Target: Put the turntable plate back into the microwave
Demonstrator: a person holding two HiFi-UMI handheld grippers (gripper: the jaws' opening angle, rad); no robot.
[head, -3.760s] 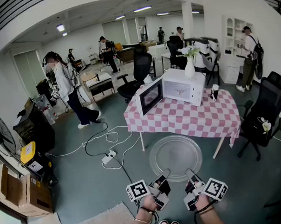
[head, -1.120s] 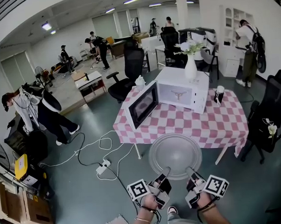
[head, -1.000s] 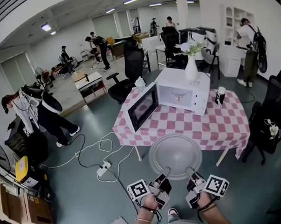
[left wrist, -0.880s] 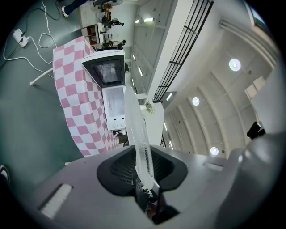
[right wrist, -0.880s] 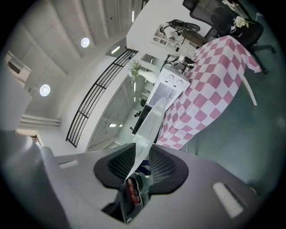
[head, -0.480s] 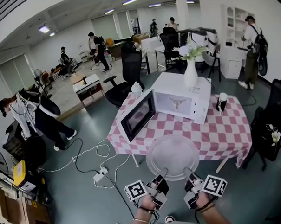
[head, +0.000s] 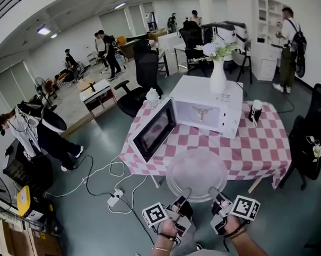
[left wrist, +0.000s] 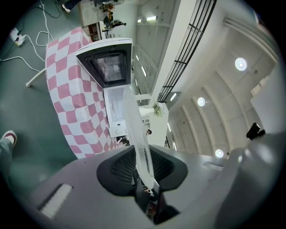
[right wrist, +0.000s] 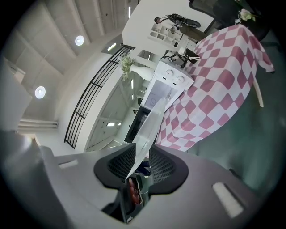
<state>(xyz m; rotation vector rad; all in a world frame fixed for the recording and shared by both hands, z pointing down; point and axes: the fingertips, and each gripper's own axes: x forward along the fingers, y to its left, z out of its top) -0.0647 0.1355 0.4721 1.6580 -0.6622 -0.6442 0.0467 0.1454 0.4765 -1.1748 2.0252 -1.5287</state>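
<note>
Plainly, with the glass turntable plate (head: 197, 173) held level in the air at the near edge of the bench (head: 257, 147), its near rim pinched by the left claw (head: 186, 194) and the right claw (head: 212, 192), an uneven push could slip it free or knock it against the microwave (head: 205, 109) or its open door (head: 152, 131) at the left.

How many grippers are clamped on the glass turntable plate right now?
2. The left gripper pinches the near rim of the turntable plate at its left; the right gripper pinches it at the right. Both gripper views show glass between the jaws; none hidden.
</note>
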